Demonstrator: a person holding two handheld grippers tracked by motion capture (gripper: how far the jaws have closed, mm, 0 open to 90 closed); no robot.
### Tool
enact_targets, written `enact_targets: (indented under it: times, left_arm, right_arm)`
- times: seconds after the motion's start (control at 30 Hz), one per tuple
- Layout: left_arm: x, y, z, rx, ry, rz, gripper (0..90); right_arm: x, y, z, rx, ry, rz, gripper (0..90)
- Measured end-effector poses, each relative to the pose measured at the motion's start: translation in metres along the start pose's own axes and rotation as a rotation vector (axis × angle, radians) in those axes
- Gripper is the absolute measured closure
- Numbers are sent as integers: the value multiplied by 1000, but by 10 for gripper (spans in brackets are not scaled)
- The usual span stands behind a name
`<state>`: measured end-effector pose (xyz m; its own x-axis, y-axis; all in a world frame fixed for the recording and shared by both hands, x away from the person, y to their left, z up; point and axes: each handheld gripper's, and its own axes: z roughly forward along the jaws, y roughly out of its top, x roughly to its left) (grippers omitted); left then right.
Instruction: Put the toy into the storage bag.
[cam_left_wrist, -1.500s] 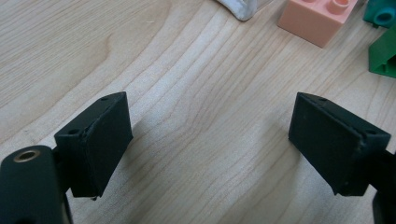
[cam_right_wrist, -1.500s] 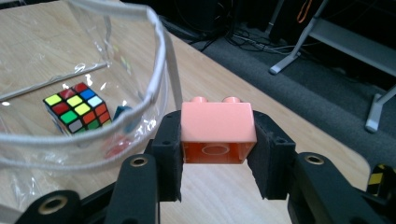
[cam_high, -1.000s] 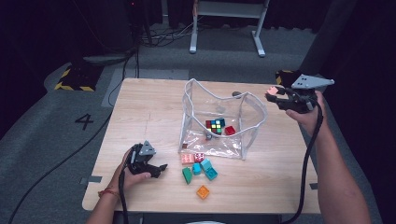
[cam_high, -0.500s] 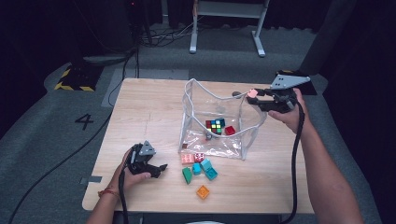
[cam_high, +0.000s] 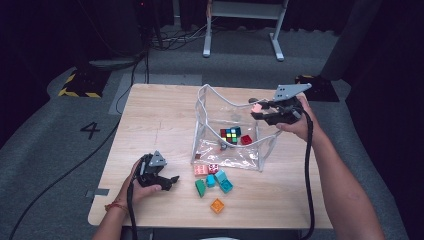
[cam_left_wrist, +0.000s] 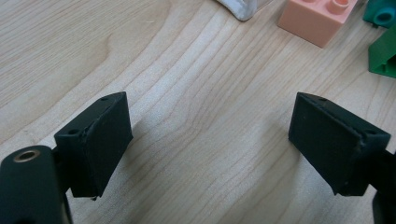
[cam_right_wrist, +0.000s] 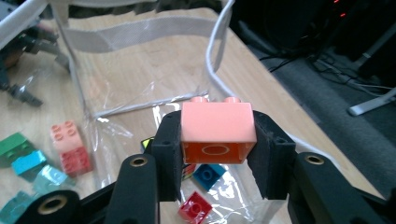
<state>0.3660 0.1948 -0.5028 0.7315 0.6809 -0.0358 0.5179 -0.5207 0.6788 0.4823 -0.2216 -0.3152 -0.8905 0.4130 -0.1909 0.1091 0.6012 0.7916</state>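
My right claw pinches a pink brick above the clear bag for dropping it inside, while my left claw rests spread on the worktop.

The left tool is resting low on the pale wooden worktop near its front edge, in the person's left hand, forearm entering from below. Its black jaws are standing wide apart with nothing between them. The right tool is hovering well above the worktop's far right part, held in the right hand, arm stretching forward. Its jaws are clamping a salmon-pink plastic building brick.
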Motion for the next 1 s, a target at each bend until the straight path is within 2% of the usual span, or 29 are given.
enact_targets:
  times: [0.3, 0.47, 0.53, 0.8, 0.83, 0.87, 1.0]
  left_arm:
    - [0, 0, 0, 0, 0, 0, 135]
    - [0, 0, 0, 0, 0, 0, 135]
    - [0, 0, 0, 0, 0, 0, 135]
    - [0, 0, 0, 0, -1, 0, 135]
    - [0, 0, 0, 0, 0, -1, 135]
    - [0, 0, 0, 0, 0, 0, 135]
    - [0, 0, 0, 0, 0, 0, 135]
  right_arm:
    - [2, 6, 20, 127, 25, -53, 593]
    - [1, 10, 28, 186, 30, -67, 592]
    - [0, 11, 31, 216, 29, -54, 592]
    - [-2, 11, 40, 329, 35, -77, 592]
    - [-4, 10, 41, 329, 41, -99, 592]
    - [-4, 10, 41, 351, 36, -76, 592]
    - [-8, 5, 42, 368, 61, -75, 590]
